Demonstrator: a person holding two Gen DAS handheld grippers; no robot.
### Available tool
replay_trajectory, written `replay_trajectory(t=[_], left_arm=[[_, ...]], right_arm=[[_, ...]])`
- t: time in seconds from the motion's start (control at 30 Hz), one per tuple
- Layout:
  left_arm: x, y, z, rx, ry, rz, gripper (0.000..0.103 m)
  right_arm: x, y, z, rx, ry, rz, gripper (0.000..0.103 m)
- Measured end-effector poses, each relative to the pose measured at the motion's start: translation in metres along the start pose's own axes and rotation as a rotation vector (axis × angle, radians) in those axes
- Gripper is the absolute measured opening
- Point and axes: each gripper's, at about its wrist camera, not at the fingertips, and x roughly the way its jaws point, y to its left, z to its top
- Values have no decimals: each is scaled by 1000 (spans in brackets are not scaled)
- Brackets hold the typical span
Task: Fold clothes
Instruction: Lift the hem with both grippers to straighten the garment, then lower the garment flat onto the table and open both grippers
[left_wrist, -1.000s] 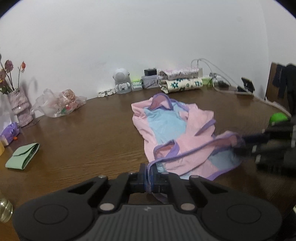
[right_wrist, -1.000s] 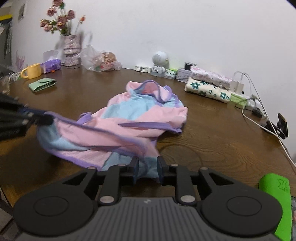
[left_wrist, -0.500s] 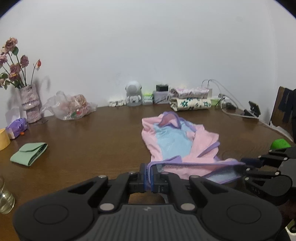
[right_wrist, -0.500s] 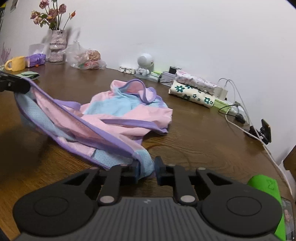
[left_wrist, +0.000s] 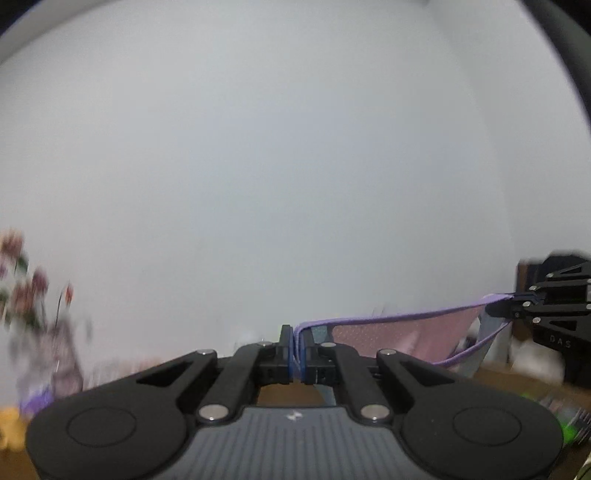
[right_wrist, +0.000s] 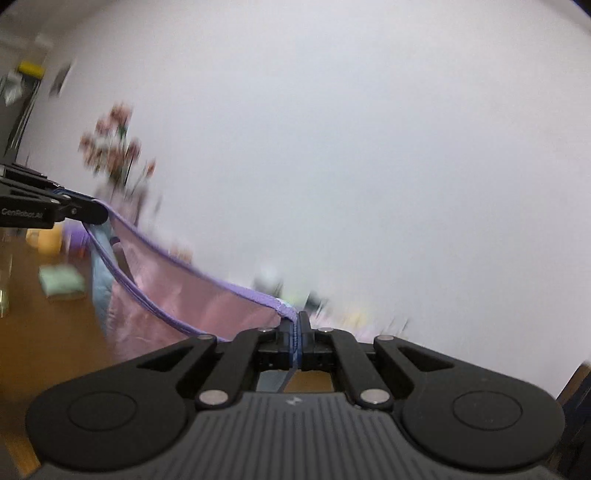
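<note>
While both grippers pinch its purple edge, the pink and blue garment (right_wrist: 192, 302) hangs stretched above the brown tabletop (right_wrist: 55, 332).
The lifting step is under way; next it likely needs laying down flat and smooth. A second ago it lay bunched on the tabletop. The left gripper (left_wrist: 296, 345) is clamped on one end. The right gripper (right_wrist: 296, 332) has just been closing and now grips the other.
</note>
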Motion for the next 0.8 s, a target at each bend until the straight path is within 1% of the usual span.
replay_trajectory(t=[0.1, 0.2, 0.27, 0.33, 0.4, 0.5, 0.57, 0.63, 0.67, 0.7, 0.73, 0.8], left_arm=[[-14, 5, 42, -20, -87, -44, 2], [-26, 9, 84, -11, -192, -61, 2], [-23, 14, 102, -27, -215, -85, 2], [-12, 21, 111, -52, -203, -111, 2], [4, 25, 110, -57, -181, -110, 2], [44, 30, 94, -59, -102, -92, 2], [73, 33, 81, -61, -46, -79, 2], [97, 40, 76, -68, -14, -57, 2], [107, 44, 77, -69, -8, -39, 2], [114, 47, 81, -62, -15, -17, 2], [118, 50, 88, -45, -38, 12, 1], [115, 53, 108, -6, -122, 76, 2]], right_arm=[[-27, -18, 37, -34, -98, -17, 1], [-52, -33, 77, -74, -189, -13, 1], [-59, -43, 100, -100, -224, -8, 1], [-57, -53, 115, -118, -227, -15, 1], [-42, -62, 123, -116, -200, -6, 1], [-8, -71, 126, -110, -136, 27, 1], [25, -71, 122, -110, -76, 49, 1], [62, -68, 118, -110, -16, 68, 1], [77, -66, 118, -120, -3, 63, 1], [91, -64, 120, -132, 3, 53, 1], [99, -62, 126, -135, -11, 38, 1], [108, -60, 143, -132, -66, 3, 1]])
